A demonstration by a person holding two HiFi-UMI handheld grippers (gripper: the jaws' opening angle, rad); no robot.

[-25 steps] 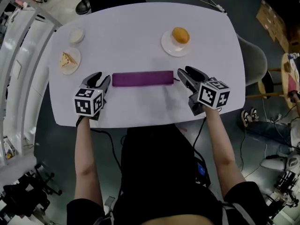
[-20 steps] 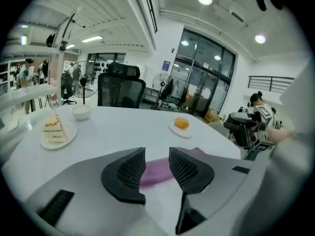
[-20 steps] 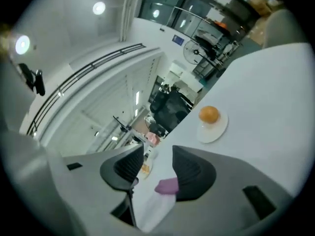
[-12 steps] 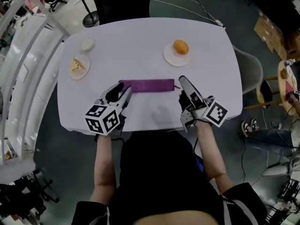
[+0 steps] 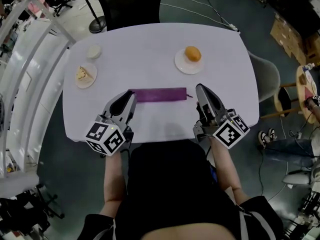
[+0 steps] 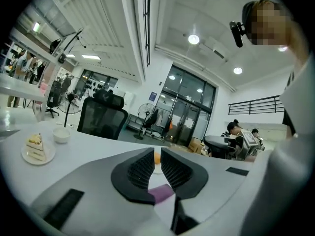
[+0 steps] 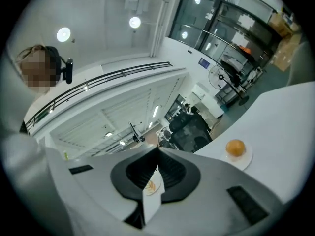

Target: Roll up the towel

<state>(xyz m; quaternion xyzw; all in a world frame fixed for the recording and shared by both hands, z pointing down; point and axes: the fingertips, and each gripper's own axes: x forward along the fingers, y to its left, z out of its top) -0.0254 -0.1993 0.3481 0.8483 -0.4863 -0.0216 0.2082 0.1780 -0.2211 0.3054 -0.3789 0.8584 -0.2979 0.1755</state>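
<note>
Towel [image 5: 159, 94], purple and rolled into a slim bar, lies on the white tabletop [image 5: 150, 44] parallel to its near edge, about midway along it. Left claw [image 5: 130, 97] sits by the roll's left end, its jaws just closed to a narrow slit with nothing in it; the roll shows below them. Right claw [image 5: 201, 89], off the right end, has just closed fully on nothing. A cake plate [image 5: 86, 74] and small bowl [image 5: 94, 51] stand toward the left edge, and a plated orange bun [image 5: 192, 53] toward the far right.
</note>
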